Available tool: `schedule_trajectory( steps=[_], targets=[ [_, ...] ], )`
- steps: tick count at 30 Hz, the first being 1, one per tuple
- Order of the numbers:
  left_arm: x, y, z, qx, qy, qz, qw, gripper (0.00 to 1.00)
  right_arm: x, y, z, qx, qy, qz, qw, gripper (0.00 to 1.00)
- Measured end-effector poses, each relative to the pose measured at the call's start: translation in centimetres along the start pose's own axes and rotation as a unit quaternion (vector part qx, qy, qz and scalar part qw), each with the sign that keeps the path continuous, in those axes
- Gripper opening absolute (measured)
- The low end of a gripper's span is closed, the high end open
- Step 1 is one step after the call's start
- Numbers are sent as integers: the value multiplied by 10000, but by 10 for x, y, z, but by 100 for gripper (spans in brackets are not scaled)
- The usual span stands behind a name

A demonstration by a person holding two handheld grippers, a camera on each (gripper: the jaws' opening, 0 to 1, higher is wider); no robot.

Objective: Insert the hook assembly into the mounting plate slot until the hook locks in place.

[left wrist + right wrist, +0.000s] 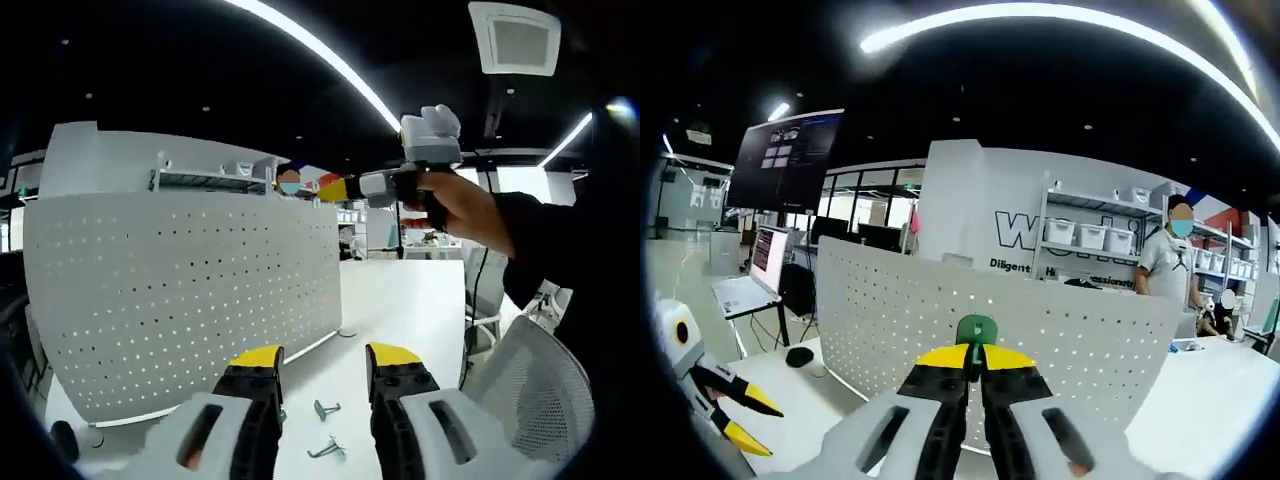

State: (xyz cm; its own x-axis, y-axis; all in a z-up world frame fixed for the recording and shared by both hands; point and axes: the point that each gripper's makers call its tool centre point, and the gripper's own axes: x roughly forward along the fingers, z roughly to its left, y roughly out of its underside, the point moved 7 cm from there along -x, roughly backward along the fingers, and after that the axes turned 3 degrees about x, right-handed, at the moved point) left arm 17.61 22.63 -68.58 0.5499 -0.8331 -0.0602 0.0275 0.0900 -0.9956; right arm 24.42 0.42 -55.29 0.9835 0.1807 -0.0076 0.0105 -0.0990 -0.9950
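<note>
In the left gripper view the left gripper (322, 362) hangs with its jaws wide apart and nothing between them, above two loose metal hooks (326, 428) lying on the white worktop (400, 300); the white perforated mounting plate (180, 290) stands upright along the worktop's left side; the right gripper (335, 188), held in a person's hand (462, 208), is raised near the plate's top edge. In the right gripper view the right gripper (975, 358) has its jaws closed on a green hook piece (976, 330), held just in front of the plate (1040, 340); a mouse (798, 355) lies near the worktop's far left edge.
</note>
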Motion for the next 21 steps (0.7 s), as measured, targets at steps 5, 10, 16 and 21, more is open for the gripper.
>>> schedule_trajectory(
  steps=[5, 10, 16, 21],
  targets=[
    [-2, 8, 4, -36, -111, 104, 9999, 35, 24, 1, -9, 23, 79, -1, 10000, 1],
    [-3, 15, 7, -74, -166, 213, 9996, 35, 48, 7, -18, -67, 162, 65, 9998, 1],
    [-4, 24, 14, -132, -219, 380, 9989, 36, 74, 15, -28, -56, 209, 61, 9997, 1],
    [-3, 27, 12, -94, -222, 476, 9986, 36, 92, 19, -40, 21, 345, 11, 9994, 1]
  ],
)
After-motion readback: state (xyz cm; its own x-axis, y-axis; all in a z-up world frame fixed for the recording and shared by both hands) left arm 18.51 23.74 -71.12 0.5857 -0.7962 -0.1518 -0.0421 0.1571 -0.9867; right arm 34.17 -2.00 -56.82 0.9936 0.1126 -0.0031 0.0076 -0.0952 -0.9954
